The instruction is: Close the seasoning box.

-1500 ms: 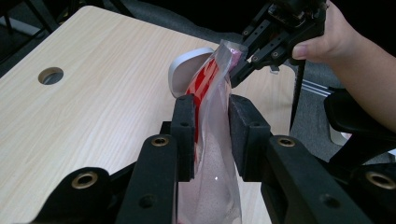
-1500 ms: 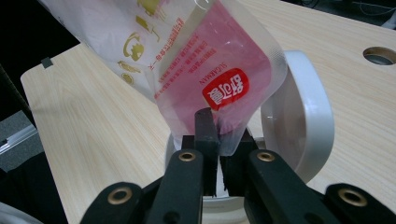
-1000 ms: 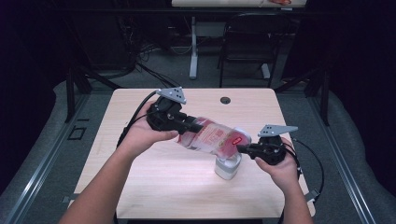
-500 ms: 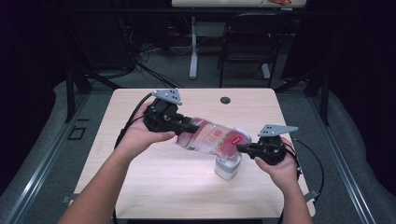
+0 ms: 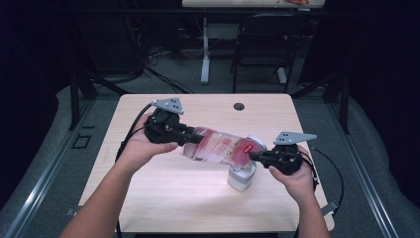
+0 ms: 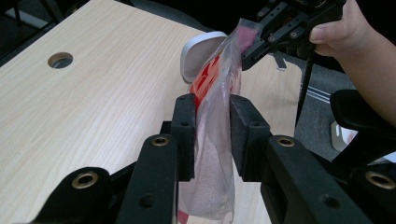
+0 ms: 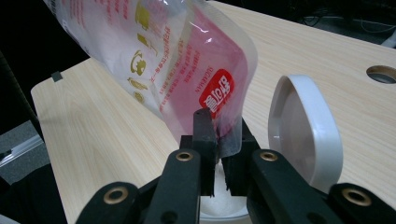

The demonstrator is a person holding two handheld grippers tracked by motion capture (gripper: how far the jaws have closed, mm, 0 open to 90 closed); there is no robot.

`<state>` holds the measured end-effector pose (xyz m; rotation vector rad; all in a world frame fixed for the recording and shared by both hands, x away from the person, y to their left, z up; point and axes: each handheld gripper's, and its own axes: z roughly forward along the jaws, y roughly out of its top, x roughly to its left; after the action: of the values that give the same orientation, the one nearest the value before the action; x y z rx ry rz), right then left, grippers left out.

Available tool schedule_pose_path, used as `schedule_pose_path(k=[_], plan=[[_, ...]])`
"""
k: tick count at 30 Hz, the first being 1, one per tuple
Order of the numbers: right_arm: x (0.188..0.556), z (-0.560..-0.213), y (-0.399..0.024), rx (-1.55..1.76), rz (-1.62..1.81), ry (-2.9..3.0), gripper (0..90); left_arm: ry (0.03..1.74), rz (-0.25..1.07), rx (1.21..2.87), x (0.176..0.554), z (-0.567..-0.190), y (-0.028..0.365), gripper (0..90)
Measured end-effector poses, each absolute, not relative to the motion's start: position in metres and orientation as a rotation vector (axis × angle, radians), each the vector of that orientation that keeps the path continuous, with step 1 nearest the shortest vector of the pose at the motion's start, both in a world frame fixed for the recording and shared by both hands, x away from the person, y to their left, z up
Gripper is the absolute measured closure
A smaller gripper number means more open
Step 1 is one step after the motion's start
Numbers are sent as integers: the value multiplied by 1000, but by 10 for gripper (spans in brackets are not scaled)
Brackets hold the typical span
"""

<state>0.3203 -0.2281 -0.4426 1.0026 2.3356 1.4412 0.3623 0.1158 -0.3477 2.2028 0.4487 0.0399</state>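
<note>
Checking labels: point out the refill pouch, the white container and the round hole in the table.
refill pouch [image 5: 218,146], high view, printed middle.
white container [image 5: 240,179], high view, side wall.
round hole [image 5: 239,106], high view, its centre.

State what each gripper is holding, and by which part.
Both hold the same clear refill pouch: the left gripper clamps its bulging bottom end, the right gripper pinches its lower corner over the open white container.

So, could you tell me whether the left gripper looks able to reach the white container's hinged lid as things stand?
Probably not: the left gripper is clamped on the refill pouch, which lies between it and the lid; the right gripper holds the pouch's other end over the white container.
</note>
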Motion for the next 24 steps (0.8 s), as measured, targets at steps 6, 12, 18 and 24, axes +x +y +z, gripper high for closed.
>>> schedule_pose_path(k=[6, 12, 18, 24], plan=[[321, -443, -228, 999, 1468, 2327, 835, 469, 29, 2181, 361, -354, 124, 736], [323, -447, -224, 989, 1477, 2335, 829, 490, 21, 2154, 360, -362, 132, 736], [323, -449, -223, 977, 1493, 2341, 833, 503, 17, 2140, 360, -367, 137, 736], [325, -453, -223, 982, 1519, 2346, 835, 517, 14, 2128, 361, -371, 142, 735]])
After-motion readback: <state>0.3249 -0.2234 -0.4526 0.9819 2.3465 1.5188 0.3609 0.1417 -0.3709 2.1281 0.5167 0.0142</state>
